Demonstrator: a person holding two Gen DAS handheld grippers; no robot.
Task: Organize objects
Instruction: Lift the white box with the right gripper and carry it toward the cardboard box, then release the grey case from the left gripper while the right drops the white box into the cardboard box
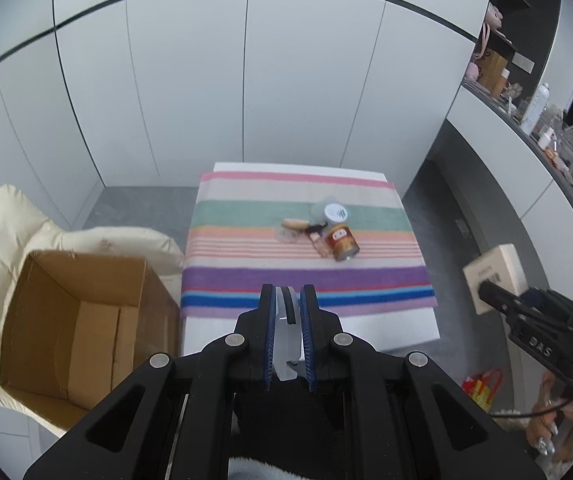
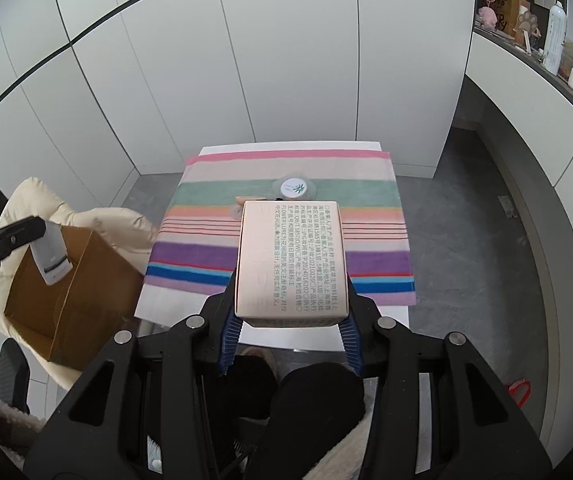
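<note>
Two tools clamped: left tool [image 1: 287, 304] on translucent white tube [image 1: 286, 344], right tool [image 2: 290, 312] on pale pink printed carton [image 2: 290, 256]; open brown cardboard box [image 1: 82, 320] beside striped-cloth desk [image 1: 306, 280] with red-labelled can [image 1: 342, 242].

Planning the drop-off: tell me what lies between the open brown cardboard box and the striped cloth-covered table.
In the left wrist view, only the cream quilted padding under the brown cardboard box fills the gap up to the striped cloth-covered table; no loose item shows there.

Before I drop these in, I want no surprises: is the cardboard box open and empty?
Open: the cardboard box has its top uncovered, and the bare brown floor shows inside. No item is visible in it.
</note>
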